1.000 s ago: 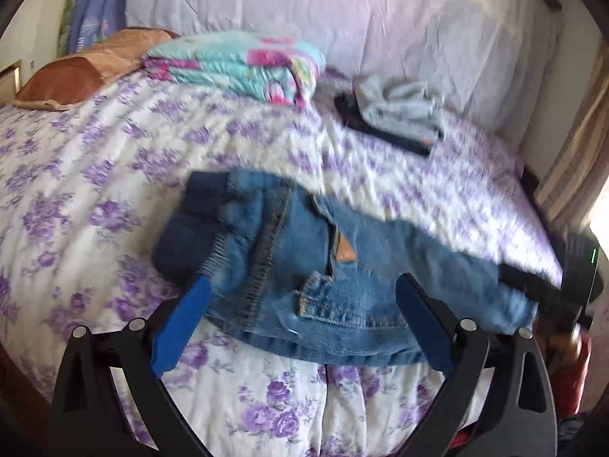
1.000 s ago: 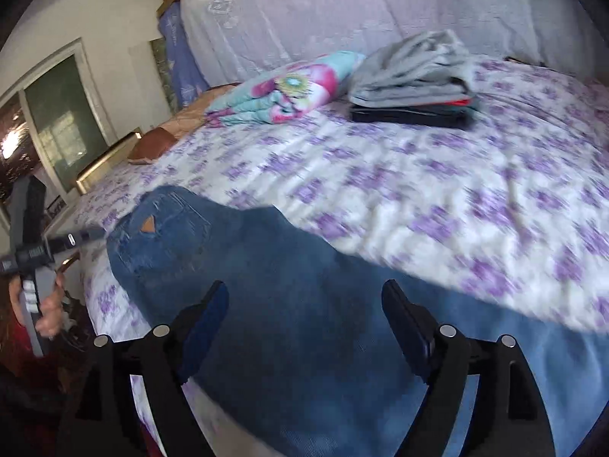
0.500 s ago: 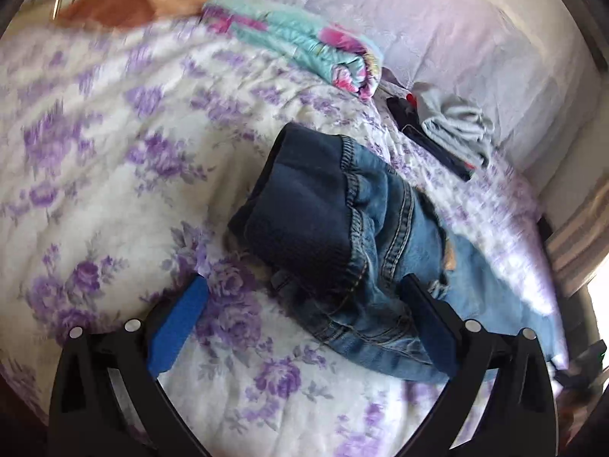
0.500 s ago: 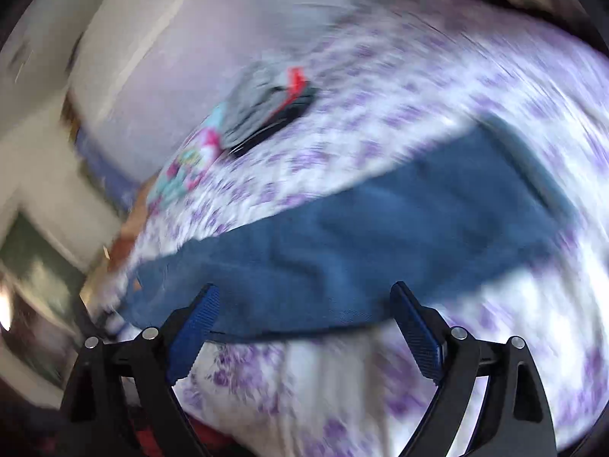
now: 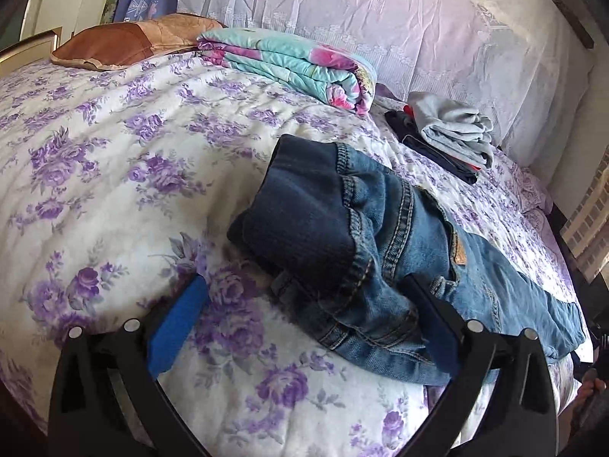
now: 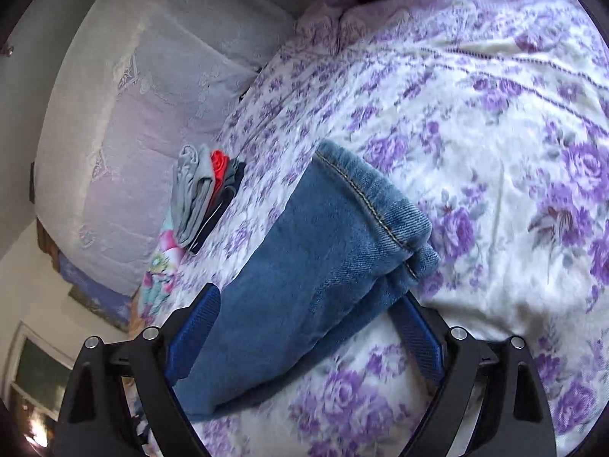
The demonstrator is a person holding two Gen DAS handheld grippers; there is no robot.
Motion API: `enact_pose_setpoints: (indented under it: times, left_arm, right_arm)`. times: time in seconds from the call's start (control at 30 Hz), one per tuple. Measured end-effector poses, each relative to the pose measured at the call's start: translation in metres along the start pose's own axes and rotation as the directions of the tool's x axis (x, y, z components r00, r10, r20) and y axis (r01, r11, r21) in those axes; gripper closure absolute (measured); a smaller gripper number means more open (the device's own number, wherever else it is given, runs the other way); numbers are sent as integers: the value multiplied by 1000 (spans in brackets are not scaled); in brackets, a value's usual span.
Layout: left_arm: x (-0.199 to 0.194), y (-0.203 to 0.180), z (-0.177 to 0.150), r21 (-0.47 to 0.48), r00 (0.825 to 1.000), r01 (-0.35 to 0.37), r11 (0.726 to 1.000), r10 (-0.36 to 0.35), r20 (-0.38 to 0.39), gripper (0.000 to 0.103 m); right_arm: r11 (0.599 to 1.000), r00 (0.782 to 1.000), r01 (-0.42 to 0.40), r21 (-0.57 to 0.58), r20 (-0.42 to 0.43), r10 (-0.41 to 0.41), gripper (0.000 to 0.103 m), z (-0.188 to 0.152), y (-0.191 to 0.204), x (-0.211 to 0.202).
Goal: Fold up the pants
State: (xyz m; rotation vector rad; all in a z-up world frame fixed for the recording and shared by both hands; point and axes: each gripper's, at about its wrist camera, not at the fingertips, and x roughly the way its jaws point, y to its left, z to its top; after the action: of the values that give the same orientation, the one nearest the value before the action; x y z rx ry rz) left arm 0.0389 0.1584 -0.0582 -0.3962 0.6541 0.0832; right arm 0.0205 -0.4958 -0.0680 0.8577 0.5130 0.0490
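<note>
- Lying across floral bedspread: jeans.
- left gripper wide open, empty; waistband ahead between fingers.
- right gripper spread wide, gripping nothing; leg hem ahead.

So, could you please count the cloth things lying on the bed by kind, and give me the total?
Jeans: 1
Folded floral blanket: 1
Brown pillow: 1
Stack of folded clothes: 1, how many pieces it holds is unclear
Total: 4
</note>
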Motion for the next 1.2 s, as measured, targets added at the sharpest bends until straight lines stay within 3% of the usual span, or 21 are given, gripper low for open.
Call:
enact_pose_setpoints:
  times: [0.1, 0.17, 0.23, 0.33, 0.47, 0.53, 0.63, 0.7, 0.83, 0.97, 1.03, 1.1, 1.2]
  left_arm:
    - [-2, 1, -1, 0, 1000, 3, 1000, -3, 3, 4]
    - [-2, 1, -1, 0, 1000, 3, 1000, -3, 4, 4]
    - [-2, 1, -2, 0, 1000, 3, 1000, -3, 5, 4]
    - [-3, 0, -2, 0, 1000, 2, 1000, -2, 8, 4]
    - [-3, 0, -3, 0, 1000, 2, 1000, -2, 8, 4]
    - [-3, 0, -2, 0, 1000, 4, 1000, -4, 10, 4]
    - [-4, 0, -2, 3, 1000, 4, 1000, -4, 8, 4]
    - [-4, 0, -1, 3, 1000, 8, 1000, -8, 10, 4]
    - [-6, -1, -3, 2, 1000, 11, 1000, -11, 15, 5]
    - [-6, 0, -3, 4, 1000, 18, 1000, -18, 19, 5]
    - [-6, 0, -3, 5, 1000, 19, 1000, -19, 20, 5]
    - [-6, 0, -3, 5, 1000, 21, 1000, -21, 22, 5]
    - [-6, 0, -4, 5, 999, 24, 1000, -24, 25, 5]
  right_arm:
    - [997, 996, 59, -49, 62, -56, 27, -1, -1, 0]
    - [996, 992, 85, -41, 100, -80, 55, 1, -5, 2]
    - [998, 991, 64, -7, 119, -63, 71, 5, -15, 4]
    - [999, 989, 33, -4, 146, -32, 78, 6, -15, 0]
    - [983, 977, 75, -166, 210, -39, 82, 7, 23, -11]
    - [951, 965, 117, -285, 258, -42, 82, 3, 54, -15]
    - [821, 947, 217, -529, 317, -46, 82, -22, 114, -9]
    - [682, 943, 255, -686, 331, -20, 83, -54, 158, 2]
    - [457, 967, 205, -865, 252, 44, 83, -117, 211, 33]
    - [370, 992, 94, -924, 120, 47, 84, -156, 233, 65]
    - [276, 996, 85, -958, 92, 14, 84, -177, 242, 77]
    - [214, 996, 75, -974, 82, 24, 85, -192, 248, 73]
    - [198, 997, 66, -978, 74, 32, 85, -201, 251, 66]
